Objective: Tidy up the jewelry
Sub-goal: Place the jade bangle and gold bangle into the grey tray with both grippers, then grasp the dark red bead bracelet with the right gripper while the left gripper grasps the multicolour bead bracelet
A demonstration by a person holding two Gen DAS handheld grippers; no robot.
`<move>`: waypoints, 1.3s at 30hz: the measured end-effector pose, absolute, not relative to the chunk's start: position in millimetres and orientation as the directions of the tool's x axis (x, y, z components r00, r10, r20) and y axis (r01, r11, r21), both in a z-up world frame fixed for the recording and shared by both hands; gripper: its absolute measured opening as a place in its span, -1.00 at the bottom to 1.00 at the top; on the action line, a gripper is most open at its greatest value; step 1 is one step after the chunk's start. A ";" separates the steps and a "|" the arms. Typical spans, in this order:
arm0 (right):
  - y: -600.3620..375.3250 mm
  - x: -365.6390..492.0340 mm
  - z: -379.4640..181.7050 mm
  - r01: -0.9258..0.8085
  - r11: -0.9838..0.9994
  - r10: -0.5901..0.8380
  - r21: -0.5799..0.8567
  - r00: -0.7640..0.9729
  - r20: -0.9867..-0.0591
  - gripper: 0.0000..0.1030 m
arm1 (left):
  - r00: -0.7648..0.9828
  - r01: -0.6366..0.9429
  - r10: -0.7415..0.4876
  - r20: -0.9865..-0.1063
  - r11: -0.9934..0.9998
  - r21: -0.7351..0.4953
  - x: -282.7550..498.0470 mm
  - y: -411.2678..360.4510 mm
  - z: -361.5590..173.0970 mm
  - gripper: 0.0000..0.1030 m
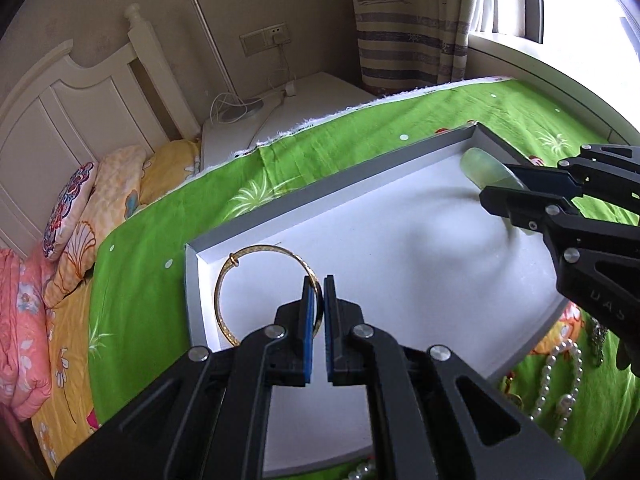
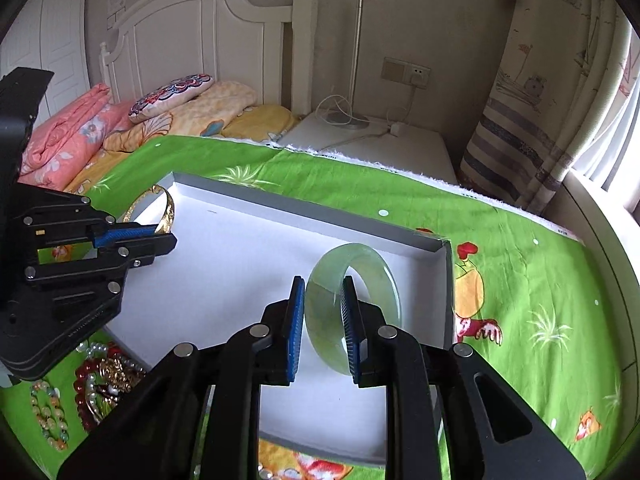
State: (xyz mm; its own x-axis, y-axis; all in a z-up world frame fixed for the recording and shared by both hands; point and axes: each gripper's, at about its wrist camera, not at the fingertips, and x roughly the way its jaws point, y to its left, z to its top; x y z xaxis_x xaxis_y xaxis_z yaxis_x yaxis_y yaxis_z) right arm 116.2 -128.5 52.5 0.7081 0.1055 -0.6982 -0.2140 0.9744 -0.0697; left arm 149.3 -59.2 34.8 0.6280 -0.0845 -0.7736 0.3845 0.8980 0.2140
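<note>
A shallow white box (image 1: pixel 248 222) lies on a green sheet. My left gripper (image 1: pixel 319 294) is shut on a thin gold bangle (image 1: pixel 224 280) and holds it at the box's near-left corner; the bangle also shows in the right wrist view (image 2: pixel 170 208). My right gripper (image 2: pixel 322 300) is shut on the wall of a pale green jade bangle (image 2: pixel 376 270) standing on edge near the box's far right corner. In the left wrist view the jade bangle (image 1: pixel 478 164) sits between the right gripper's fingertips (image 1: pixel 494 196).
Loose jewelry lies on the green sheet (image 2: pixel 540 280) beside the box: pearl strands (image 1: pixel 560 384), red beads (image 2: pixel 82 384), gold pieces (image 2: pixel 116 374) and a bead bracelet (image 2: pixel 48 416). Pillows (image 2: pixel 172 92) and a headboard (image 2: pixel 192 32) stand behind, a white nightstand (image 2: pixel 372 140) beyond the sheet's edge.
</note>
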 end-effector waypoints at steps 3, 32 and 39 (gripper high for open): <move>-125.2 120.1 55.0 -0.219 0.974 0.117 -0.057 0.701 -0.703 -0.30 | 0.623 0.346 -0.075 -0.779 0.919 0.188 156.9 -50.7 29.6 -0.71; -74.3 -49.3 43.9 -0.485 0.873 0.343 -0.055 0.690 -0.637 0.05 | 0.717 0.135 -0.217 -0.662 0.976 -0.173 -47.9 71.7 29.2 0.92; -39.1 -59.6 29.6 -0.578 0.802 0.342 -0.148 0.649 -0.680 -0.36 | 0.725 0.171 -0.310 -0.615 0.946 -0.276 -63.0 88.9 21.8 0.82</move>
